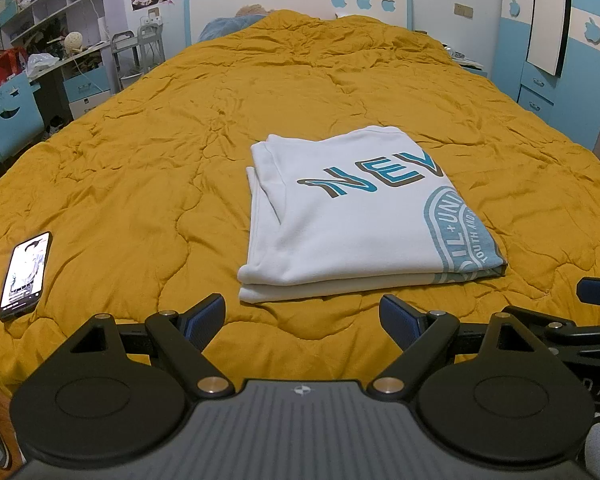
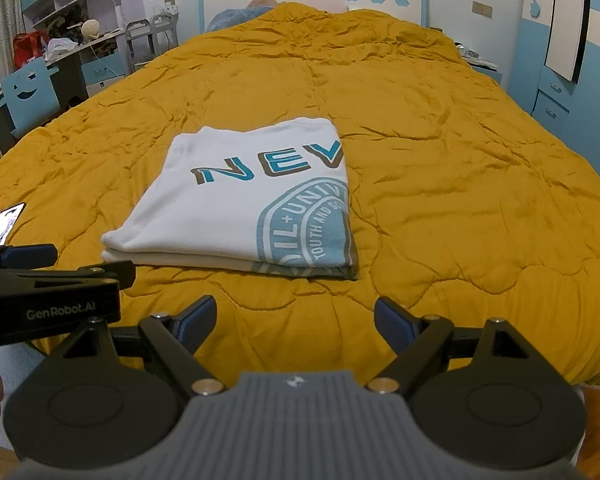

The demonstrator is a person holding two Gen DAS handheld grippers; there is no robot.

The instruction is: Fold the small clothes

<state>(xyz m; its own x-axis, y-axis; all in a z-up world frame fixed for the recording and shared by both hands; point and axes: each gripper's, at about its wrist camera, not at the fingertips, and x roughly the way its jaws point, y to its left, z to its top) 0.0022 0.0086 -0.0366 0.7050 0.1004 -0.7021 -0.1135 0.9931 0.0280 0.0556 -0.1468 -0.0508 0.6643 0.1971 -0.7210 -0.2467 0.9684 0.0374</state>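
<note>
A white T-shirt (image 1: 352,216) with blue "NEV" lettering and a round blue print lies folded into a flat rectangle on the mustard quilt; it also shows in the right wrist view (image 2: 236,204). My left gripper (image 1: 302,318) is open and empty, just short of the shirt's near edge. My right gripper (image 2: 294,320) is open and empty, near the shirt's near right corner. The right gripper's finger shows at the right edge of the left wrist view (image 1: 598,292). The left gripper's body shows at the left of the right wrist view (image 2: 48,304).
The mustard quilt (image 1: 180,128) covers the whole bed. A phone (image 1: 25,276) with a lit screen lies on the quilt at near left; it also shows in the right wrist view (image 2: 2,226). A desk and shelves (image 1: 52,40) stand left; blue wardrobes (image 1: 560,60) stand right.
</note>
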